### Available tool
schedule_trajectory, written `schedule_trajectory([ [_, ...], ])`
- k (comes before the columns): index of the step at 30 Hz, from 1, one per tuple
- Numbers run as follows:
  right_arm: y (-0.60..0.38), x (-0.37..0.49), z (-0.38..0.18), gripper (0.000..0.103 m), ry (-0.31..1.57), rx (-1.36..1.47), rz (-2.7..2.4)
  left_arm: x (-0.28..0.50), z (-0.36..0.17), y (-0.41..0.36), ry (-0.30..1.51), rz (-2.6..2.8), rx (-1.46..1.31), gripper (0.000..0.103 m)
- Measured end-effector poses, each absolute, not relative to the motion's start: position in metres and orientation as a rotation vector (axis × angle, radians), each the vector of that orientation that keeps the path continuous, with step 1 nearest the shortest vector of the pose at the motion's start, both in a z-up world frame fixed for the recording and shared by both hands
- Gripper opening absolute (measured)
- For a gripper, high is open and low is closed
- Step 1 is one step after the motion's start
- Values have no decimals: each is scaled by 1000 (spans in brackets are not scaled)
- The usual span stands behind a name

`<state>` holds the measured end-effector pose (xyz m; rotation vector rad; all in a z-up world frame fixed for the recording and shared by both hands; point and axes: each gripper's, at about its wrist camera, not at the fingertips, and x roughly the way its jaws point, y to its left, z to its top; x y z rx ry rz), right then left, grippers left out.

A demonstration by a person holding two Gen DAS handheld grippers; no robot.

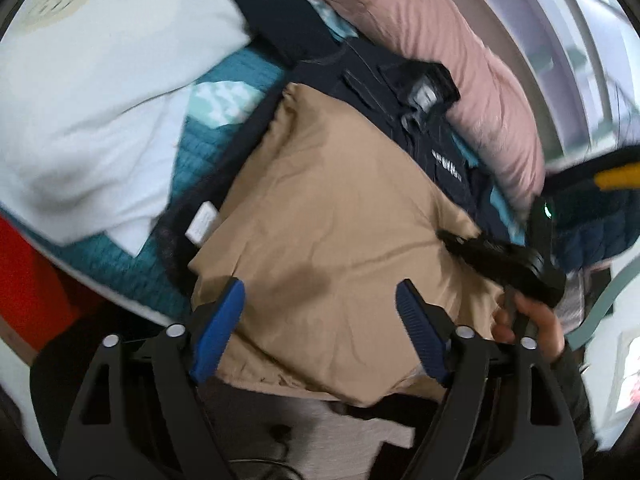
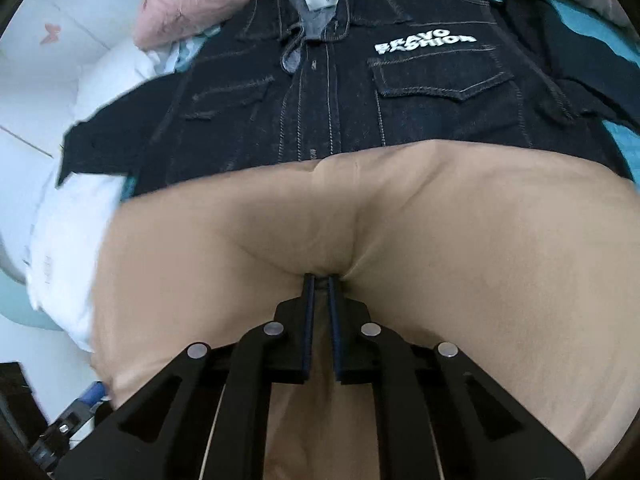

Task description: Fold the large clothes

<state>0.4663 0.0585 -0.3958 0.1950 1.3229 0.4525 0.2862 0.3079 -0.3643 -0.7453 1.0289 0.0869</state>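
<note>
A dark denim jacket (image 2: 360, 112) lies front up on the bed, its tan lining (image 2: 440, 232) turned up over the lower half. My right gripper (image 2: 321, 278) is shut on a fold of the tan lining and pinches it into a crease. In the left wrist view the tan lining (image 1: 328, 216) fills the middle, with the dark denim (image 1: 400, 92) beyond it. My left gripper (image 1: 320, 292) is open above the tan lining's near edge, holding nothing. The right gripper (image 1: 444, 236) shows at the right of that view, on the lining.
A pink pillow (image 1: 448, 52) lies beyond the jacket. A white duvet (image 1: 92, 92) lies to the left on a teal bedspread (image 1: 224, 92). A dark sleeve (image 2: 560, 64) spreads to the right. The floor (image 2: 36, 344) shows at the lower left.
</note>
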Motion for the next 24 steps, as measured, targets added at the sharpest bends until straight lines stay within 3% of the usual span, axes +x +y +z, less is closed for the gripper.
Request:
schedule_trajectory([
  [4,60,430,-374,10,1330,172,518,277,-370,322,1057,157,-740,81],
  [10,60,408,-421,8,1396,115,490,278,-391,332,1131,160,-790,81],
  [20,54,409,-421,8,1391,144,511,295,-421,322,1230,182,-780,81],
  [21,53,409,-420,8,1391,145,513,296,-422,323,1232,180,-785,80],
  [24,52,409,-415,8,1383,177,515,296,-422,322,1226,163,-791,56],
])
